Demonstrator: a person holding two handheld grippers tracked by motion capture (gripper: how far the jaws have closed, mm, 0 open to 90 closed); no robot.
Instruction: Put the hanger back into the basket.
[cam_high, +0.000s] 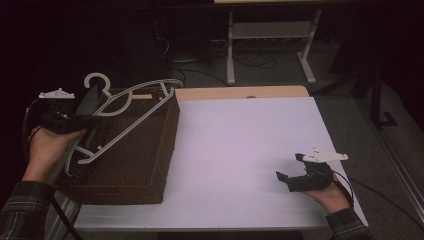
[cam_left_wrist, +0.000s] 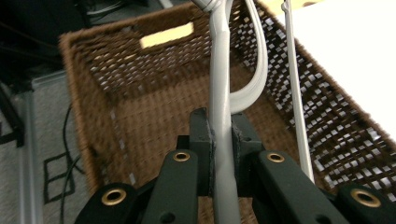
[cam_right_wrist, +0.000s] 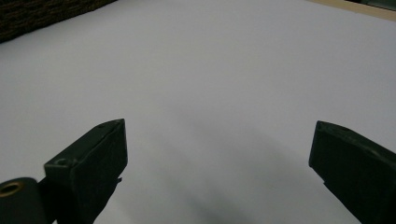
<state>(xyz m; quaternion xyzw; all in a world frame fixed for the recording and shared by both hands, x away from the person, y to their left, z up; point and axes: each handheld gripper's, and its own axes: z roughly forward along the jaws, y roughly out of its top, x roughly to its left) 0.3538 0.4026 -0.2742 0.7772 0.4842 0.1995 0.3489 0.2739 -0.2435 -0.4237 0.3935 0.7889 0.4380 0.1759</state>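
One unlabelled hanger (cam_left_wrist: 219, 84), wicker basket (cam_left_wrist: 154, 107)

A white rectangular tabletop (cam_high: 240, 150) with a pale wooden strip (cam_high: 240, 92) along its far edge stands on dark grey carpeted floor (cam_high: 350, 125). Beyond the far edge, the light grey metal legs of a second table (cam_high: 231, 47) rise from the floor among black cables (cam_high: 260, 61). The room behind lies in darkness.

Basket (cam_high: 135, 165) on tabletop (cam_high: 240, 150) left side; hanger (cam_high: 131, 112) across basket top, in left tool (cam_left_wrist: 222, 140); right tool (cam_high: 290, 181) near right front.
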